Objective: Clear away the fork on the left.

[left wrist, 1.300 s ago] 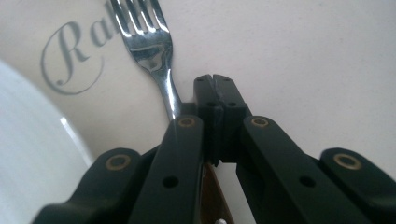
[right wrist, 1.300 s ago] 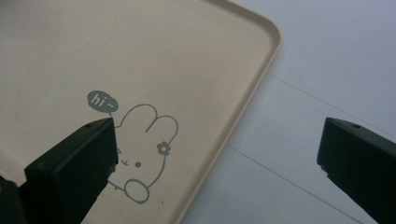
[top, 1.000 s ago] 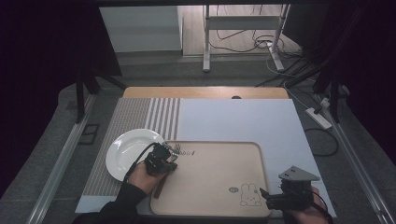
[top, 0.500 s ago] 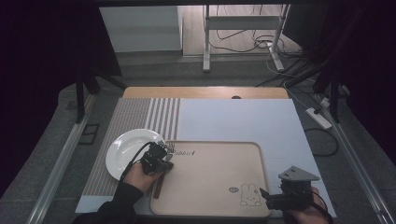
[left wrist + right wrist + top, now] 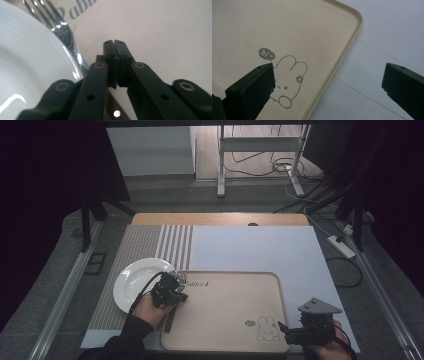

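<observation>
At the left of the counter [image 5: 240, 247], a white plate [image 5: 131, 282] sits on the striped placemat [image 5: 150, 245], touching the left edge of the beige tray [image 5: 235, 307], and a fork lies along that seam: its tines [image 5: 181, 277] are at the far left corner of the tray beside the printed word, and its brown handle [image 5: 170, 319] runs back toward the near edge. The left gripper [image 5: 175, 282] is down on the fork, fingers [image 5: 114, 53] pressed together with no gap between them; the metal neck passes just left of them and under the left arm, so I cannot tell whether they actually pinch it. My judgement is that the step in hand is taking or placing the fork beside the plate, and doing it well means keeping the grip low and square on the narrow neck, lifting straight so the tines do not scrape the plate's rim, and keeping the handle level so it does not swing against the tray wall. Over at the near right corner, the right gripper [image 5: 284, 332] hangs idle, fingers [image 5: 252, 85] spread wide and holding nothing. The high view gives the layout: plate, tray and both hands at once, and the whole run of the fork. The left gripper view adds the shiny fork neck [image 5: 75, 50] lying hard against the plate's curved edge, and the closed tips. The right gripper view makes clear the rabbit drawing [image 5: 289, 77] and "hi~" bubble, and the tray's raised rim [image 5: 347, 47].
</observation>
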Tool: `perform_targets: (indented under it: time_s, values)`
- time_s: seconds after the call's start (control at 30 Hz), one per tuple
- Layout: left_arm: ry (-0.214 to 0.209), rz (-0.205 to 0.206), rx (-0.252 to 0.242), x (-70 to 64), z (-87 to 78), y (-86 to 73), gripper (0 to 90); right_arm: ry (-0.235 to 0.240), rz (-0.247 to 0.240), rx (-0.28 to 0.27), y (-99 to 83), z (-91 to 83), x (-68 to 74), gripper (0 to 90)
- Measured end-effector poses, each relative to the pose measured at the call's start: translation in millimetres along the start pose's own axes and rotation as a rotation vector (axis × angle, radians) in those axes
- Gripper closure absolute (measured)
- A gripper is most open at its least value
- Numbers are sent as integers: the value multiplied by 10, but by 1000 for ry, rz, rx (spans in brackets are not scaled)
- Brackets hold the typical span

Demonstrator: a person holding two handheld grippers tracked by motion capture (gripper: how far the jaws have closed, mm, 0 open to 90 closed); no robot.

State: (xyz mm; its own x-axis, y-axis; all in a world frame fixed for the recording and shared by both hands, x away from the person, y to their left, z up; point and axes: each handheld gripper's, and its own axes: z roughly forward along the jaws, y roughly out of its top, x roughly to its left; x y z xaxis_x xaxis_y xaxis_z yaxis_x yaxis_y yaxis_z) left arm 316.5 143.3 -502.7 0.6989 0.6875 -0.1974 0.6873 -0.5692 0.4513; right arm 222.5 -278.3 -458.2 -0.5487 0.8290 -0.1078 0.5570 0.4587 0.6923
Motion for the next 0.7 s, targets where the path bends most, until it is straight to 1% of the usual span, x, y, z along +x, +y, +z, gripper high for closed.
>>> perform_targets:
  time_s: [0.03, 0.07, 0.1, 0.13, 0.17, 0.2, 0.23, 0.3, 0.4, 0.43, 0.53, 0.57, 0.63, 0.7]
  values:
    - [-9, 13, -13, -11, -20, 3, 834, -1, -1, 0, 0, -1, 1, 0]
    - [-27, 28, -34, -25, -43, 6, 834, -1, -1, 0, 0, -1, 1, 0]
    - [-42, 48, -53, -35, -74, 10, 799, 0, -1, 0, 0, -1, 2, 0]
    - [-45, 60, -74, -48, -108, 12, 748, 0, -2, 0, 0, 0, 2, 0]
    - [-45, 81, -101, -60, -167, 8, 669, -1, -2, 1, 0, 0, 2, 0]
    - [-45, 81, -101, -60, -167, 8, 625, -1, -2, 1, 0, 0, 2, 0]
    - [-47, 98, -115, -51, -206, -14, 596, -3, -3, 0, -1, 1, 3, 0]
    - [-45, 94, -118, -42, -218, -30, 582, -4, -2, 0, -1, 1, 4, 0]
    - [-64, 64, -115, 17, -241, -74, 503, -4, -2, 0, -2, -1, 5, 0]
    - [-60, 49, -110, 50, -253, -100, 430, -5, -1, -1, -2, -3, 6, 0]
    - [-52, 44, -112, 70, -277, -125, 398, -4, -1, 0, -1, -2, 6, 0]
    - [-54, 40, -121, 78, -292, -138, 398, -6, -1, 0, -1, 0, 7, 0]
    - [-49, 40, -141, 100, -323, -166, 336, -5, -1, 0, 0, -1, 9, 0]
    - [-39, 28, -158, 125, -345, -197, 272, -5, 0, 0, -1, -1, 6, 0]
